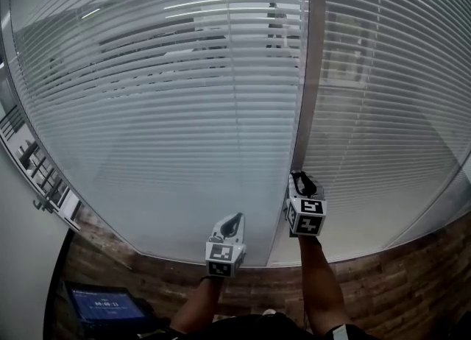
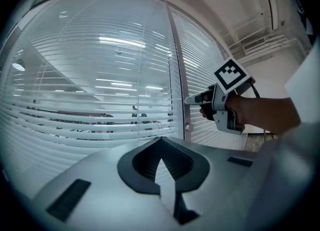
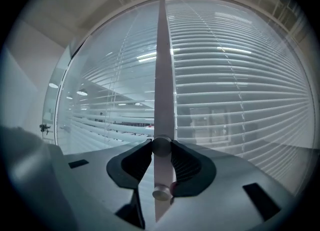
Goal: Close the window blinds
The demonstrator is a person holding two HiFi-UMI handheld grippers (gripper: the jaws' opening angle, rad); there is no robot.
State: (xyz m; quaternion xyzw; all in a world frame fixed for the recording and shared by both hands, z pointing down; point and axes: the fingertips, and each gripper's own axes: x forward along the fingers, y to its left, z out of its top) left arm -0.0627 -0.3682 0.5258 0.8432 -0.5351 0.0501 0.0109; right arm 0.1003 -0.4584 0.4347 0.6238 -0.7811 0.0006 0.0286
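- The left tool [image 1: 232,220] hangs short of the frame post [image 1: 312,73] and to its left; it is clenched on nothing, and is the farther hand
- The right tool [image 1: 300,179] is up against the post, held level, grasping the round knob [image 3: 161,146] between its tips; the knob's axis runs straight out from the post along the tool, so the turn likely comes from rolling the wrist
- The blinds [image 1: 162,96] lie behind glass on both sides of the post; the slats are partly open
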